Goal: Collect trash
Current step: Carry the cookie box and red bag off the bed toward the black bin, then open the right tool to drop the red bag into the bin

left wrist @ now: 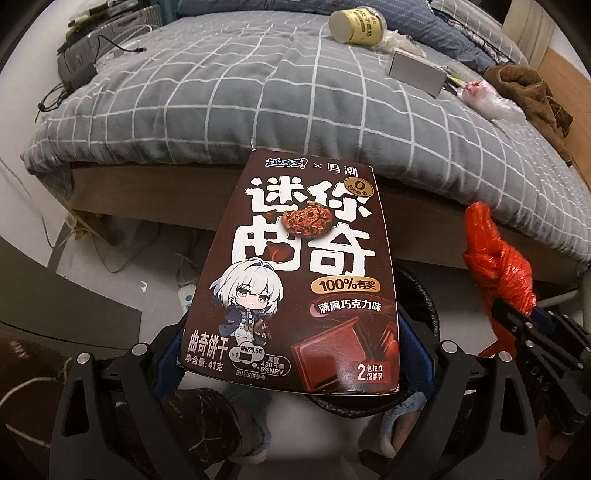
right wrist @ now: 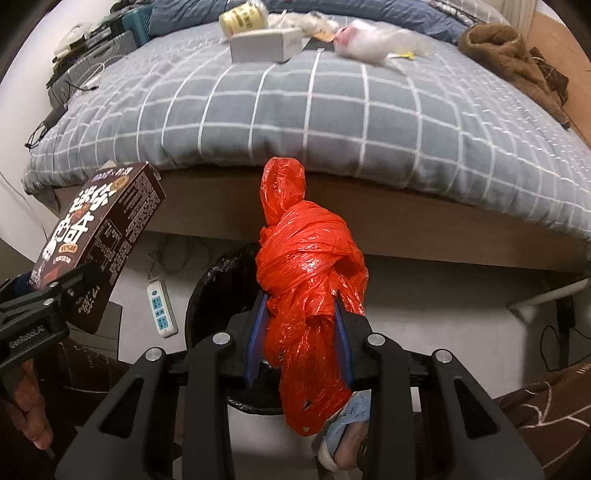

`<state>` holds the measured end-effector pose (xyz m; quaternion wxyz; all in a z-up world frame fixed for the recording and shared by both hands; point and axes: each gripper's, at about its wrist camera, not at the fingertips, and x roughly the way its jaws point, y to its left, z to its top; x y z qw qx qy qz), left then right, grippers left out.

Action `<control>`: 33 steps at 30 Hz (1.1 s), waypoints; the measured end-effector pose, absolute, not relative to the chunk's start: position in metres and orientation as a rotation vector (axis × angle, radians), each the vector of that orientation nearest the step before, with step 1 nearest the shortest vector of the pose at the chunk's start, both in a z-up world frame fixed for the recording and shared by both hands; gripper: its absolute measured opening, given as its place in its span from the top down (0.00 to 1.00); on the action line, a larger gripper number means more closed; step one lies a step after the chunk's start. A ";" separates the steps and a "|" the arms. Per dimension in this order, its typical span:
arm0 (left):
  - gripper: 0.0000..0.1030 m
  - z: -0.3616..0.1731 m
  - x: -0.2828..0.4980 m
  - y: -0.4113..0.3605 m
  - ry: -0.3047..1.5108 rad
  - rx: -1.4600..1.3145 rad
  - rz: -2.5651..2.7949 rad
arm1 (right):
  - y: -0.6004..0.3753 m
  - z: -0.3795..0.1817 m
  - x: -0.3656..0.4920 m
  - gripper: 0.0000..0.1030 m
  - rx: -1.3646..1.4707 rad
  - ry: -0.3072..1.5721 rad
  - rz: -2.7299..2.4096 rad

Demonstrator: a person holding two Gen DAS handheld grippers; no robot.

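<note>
My left gripper is shut on a brown cookie box and holds it in the air in front of the bed; the box also shows in the right wrist view. My right gripper is shut on a knotted red plastic bag, which also shows in the left wrist view. A black-lined trash bin stands on the floor just below both grippers. More trash lies on the far side of the bed: a yellow cup, a grey box and clear plastic wrappers.
The bed with a grey checked quilt fills the view ahead, over a wooden frame. A brown garment lies at its right edge. A white power strip lies on the floor by the bin. Cables and bags sit at far left.
</note>
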<state>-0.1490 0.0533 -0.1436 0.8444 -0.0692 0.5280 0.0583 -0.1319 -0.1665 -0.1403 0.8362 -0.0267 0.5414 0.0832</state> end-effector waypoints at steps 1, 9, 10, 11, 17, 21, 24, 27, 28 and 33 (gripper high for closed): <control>0.12 -0.145 -0.148 0.054 1.116 -0.146 0.124 | -0.164 -0.145 -0.130 0.69 -0.053 1.157 0.181; 0.12 -0.162 -0.147 0.073 1.147 -0.155 0.161 | -0.145 -0.169 -0.121 0.69 -0.062 1.213 0.210; 0.12 -0.163 -0.147 0.075 1.150 -0.156 0.167 | -0.141 -0.171 -0.121 0.69 -0.067 1.215 0.214; 0.12 -0.164 -0.148 0.080 1.153 -0.160 0.174 | -0.138 -0.172 -0.120 0.69 -0.070 1.218 0.220; 0.12 -0.166 -0.151 0.087 1.166 -0.170 0.198 | -0.131 -0.176 -0.117 0.43 -0.077 1.216 0.215; 0.12 -0.166 -0.148 0.081 1.173 -0.169 0.186 | -0.142 -0.172 -0.117 0.29 -0.073 1.190 0.185; 0.12 -0.170 -0.144 0.071 1.182 -0.151 0.162 | -0.158 -0.170 -0.116 0.20 -0.077 1.177 0.142; 0.11 -0.175 -0.139 0.060 1.198 -0.136 0.138 | -0.177 -0.168 -0.113 0.14 -0.057 1.168 0.098; 0.11 -0.174 -0.139 0.053 1.198 -0.128 0.128 | -0.185 -0.168 -0.112 0.13 -0.053 1.161 0.085; 0.12 -0.174 -0.131 0.018 1.200 -0.091 0.071 | -0.215 -0.160 -0.110 0.10 -0.044 1.137 0.033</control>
